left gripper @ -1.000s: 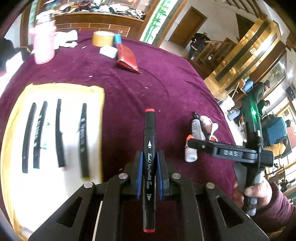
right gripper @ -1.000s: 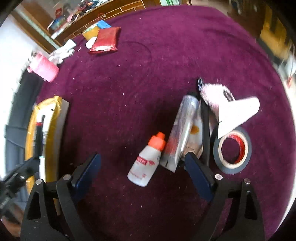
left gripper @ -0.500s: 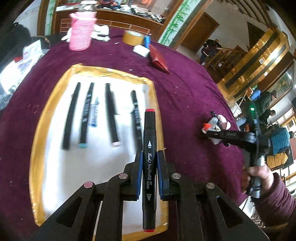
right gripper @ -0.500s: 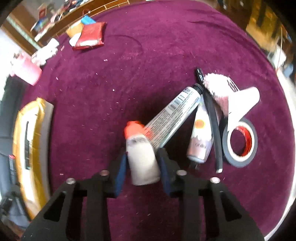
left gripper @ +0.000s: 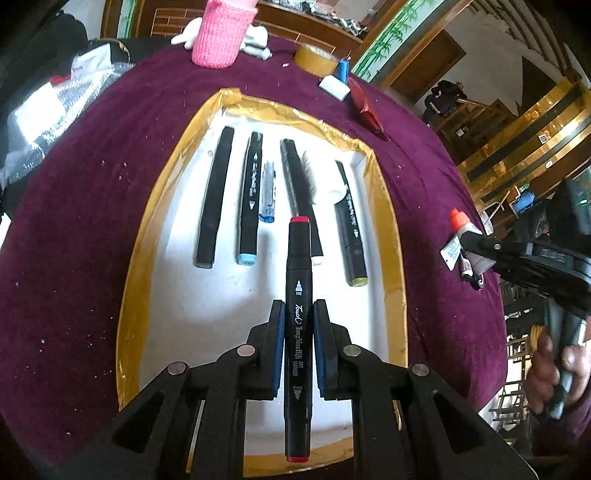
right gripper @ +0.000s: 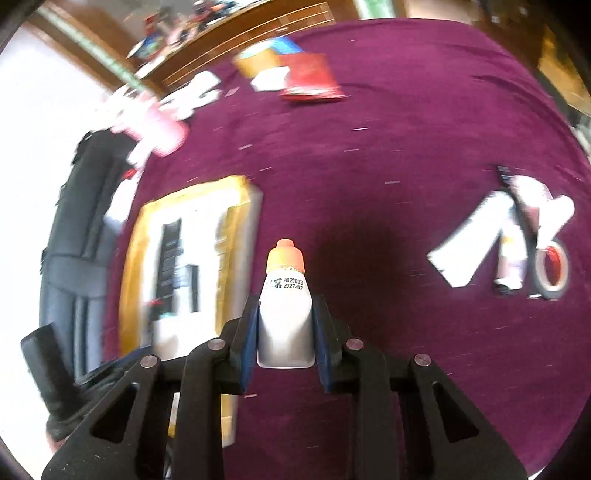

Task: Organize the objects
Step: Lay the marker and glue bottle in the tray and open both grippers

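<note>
My left gripper [left gripper: 298, 310] is shut on a black marker with red ends [left gripper: 297, 295], held above the gold-rimmed white tray [left gripper: 384, 236]. Several black markers [left gripper: 214, 195] and a small blue pen [left gripper: 267, 192] lie side by side in that tray. My right gripper [right gripper: 285, 306] is shut on a small white bottle with an orange cap [right gripper: 285, 314], raised above the purple cloth to the right of the tray [right gripper: 135, 258]. In the left wrist view the right gripper [left gripper: 476, 243] shows at the right edge with the bottle [left gripper: 461, 230] in it.
A pink knitted cup [left gripper: 221, 29], brown tape roll [left gripper: 316, 59], white eraser [left gripper: 334, 88] and red packet [left gripper: 365, 107] sit at the table's far side. A tube [right gripper: 469, 243], a pen and a black tape roll [right gripper: 552, 273] lie at the right. Plastic bags [left gripper: 48, 114] lie left.
The right gripper closed on the white bottle and lifted it off the cloth toward the tray. The left gripper carried the red-ended marker from beside the tray to above it.
</note>
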Demonstrator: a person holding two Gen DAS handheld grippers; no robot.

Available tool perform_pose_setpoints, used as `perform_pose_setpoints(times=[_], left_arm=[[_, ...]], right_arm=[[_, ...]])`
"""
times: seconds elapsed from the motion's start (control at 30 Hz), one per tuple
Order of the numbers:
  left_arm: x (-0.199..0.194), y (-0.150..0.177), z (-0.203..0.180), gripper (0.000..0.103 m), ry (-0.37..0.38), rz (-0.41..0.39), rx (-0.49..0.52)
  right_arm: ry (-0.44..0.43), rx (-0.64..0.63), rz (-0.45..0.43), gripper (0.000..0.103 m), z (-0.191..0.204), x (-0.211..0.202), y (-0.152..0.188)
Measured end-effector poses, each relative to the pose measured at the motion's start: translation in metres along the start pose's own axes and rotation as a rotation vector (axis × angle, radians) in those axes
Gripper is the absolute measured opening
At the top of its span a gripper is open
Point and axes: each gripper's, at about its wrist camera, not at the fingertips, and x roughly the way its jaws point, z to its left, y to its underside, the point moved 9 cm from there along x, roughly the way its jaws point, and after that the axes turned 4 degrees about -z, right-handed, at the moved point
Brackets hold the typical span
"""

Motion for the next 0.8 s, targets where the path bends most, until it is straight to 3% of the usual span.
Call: perform_pose_setpoints(times=[0.23,0.57,0.8], left_arm=[[0.022,-0.007,0.005,0.011,-0.037,0.050,0.005],[0.039,-0.012,0.011,0.012,-0.056,0.067,0.005],[0.013,-0.023,0.020,0.039,-0.014,0.018,-0.069]], right_arm=[[-0.093,-0.082,0.130,0.025,0.073,0.042,0.032],[-0.053,-0.123,0.226,0.025,0.090,0.084,0.071],[-0.017,-0.122,0.241,0.025,0.083,0.090,0.077]])
